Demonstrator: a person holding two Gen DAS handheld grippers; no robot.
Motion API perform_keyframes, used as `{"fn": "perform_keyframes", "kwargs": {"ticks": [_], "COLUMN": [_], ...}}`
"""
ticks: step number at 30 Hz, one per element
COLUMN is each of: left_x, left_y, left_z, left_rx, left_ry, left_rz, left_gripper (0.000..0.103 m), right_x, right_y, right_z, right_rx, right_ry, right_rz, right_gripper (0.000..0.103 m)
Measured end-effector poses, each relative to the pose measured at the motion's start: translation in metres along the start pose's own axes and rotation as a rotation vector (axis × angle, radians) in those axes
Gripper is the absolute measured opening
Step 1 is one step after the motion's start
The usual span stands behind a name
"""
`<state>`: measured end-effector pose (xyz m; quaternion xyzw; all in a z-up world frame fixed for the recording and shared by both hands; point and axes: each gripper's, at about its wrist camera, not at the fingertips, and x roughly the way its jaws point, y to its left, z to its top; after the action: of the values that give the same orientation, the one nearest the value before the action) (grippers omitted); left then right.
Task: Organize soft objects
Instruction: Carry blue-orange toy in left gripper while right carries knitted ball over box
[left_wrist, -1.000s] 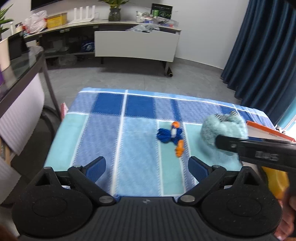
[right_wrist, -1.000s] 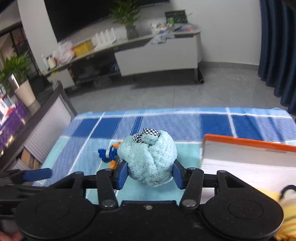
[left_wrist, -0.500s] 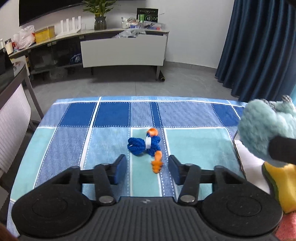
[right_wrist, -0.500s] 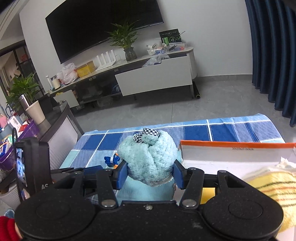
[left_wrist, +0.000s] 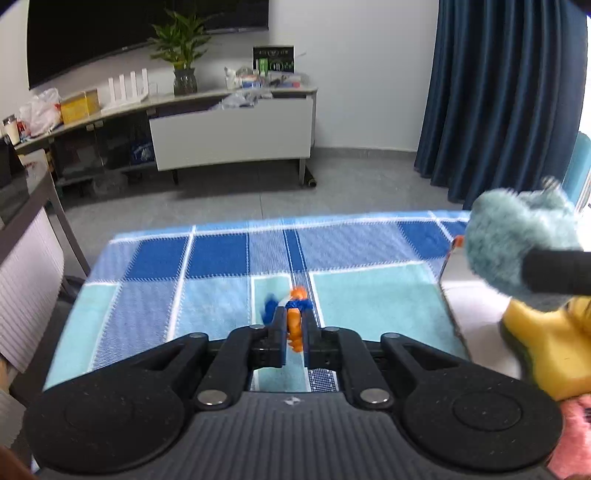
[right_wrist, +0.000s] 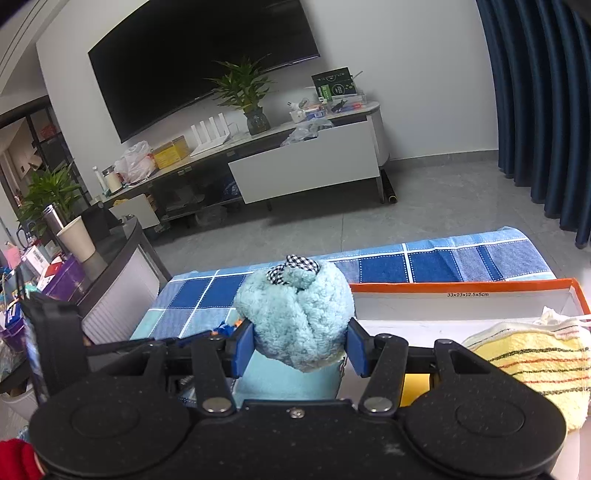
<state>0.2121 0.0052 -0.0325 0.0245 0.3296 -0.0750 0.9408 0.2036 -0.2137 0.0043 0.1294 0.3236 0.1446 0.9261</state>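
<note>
My left claw (left_wrist: 294, 341) is pinched shut on the little blue-and-orange rope toy (left_wrist: 294, 316), low over the checked surface (left_wrist: 207, 291), and my right claw (right_wrist: 300, 345) is squeezing the fluffy teal plush (right_wrist: 295, 317) beside the orange-rimmed box (right_wrist: 461, 288). Looks like the carry-to-box step, so next I'd guess both go over the box with the yellow stuff and get let go.

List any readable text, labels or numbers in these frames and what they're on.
"33x23x12.5x5cm": small black print on the inner wall of the orange-rimmed white box.
Green-and-black carton on the TV console: printing is there, too small to read.
Yellow box on the console: nothing legible.
Items on the side counter at left: labels too blurred to read.
Nothing else is readable in either wrist view.
</note>
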Motion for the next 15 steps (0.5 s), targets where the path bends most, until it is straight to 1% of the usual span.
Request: {"fn": "perform_keyframes", "kwargs": {"ticks": [3, 6, 11, 15], "left_x": [-0.015, -0.032, -0.062, -0.083], "left_y": [0.003, 0.005, 0.006, 0.003], "left_z": [0.004, 0.005, 0.009, 0.009], "left_rx": [-0.035, -0.048, -0.065, -0.066], "left_ry": [-0.011, -0.029, -0.056, -0.056], "left_rz": [-0.008, -0.001, 0.007, 0.028], "left_gripper": [0.010, 0.010, 0.010, 0.010], "right_x": [-0.006, -0.014, -0.030, -0.044], "right_y": [0.003, 0.008, 0.021, 0.035], "right_z": [-0.001, -0.003, -0.007, -0.014], "right_rx": [-0.003, -0.011, -0.029, -0.050], "right_ry": [0.000, -0.002, -0.006, -0.003], "right_rz": [0.010, 0.019, 0.033, 0.051], "right_gripper": [0.063, 0.063, 0.063, 0.063]}}
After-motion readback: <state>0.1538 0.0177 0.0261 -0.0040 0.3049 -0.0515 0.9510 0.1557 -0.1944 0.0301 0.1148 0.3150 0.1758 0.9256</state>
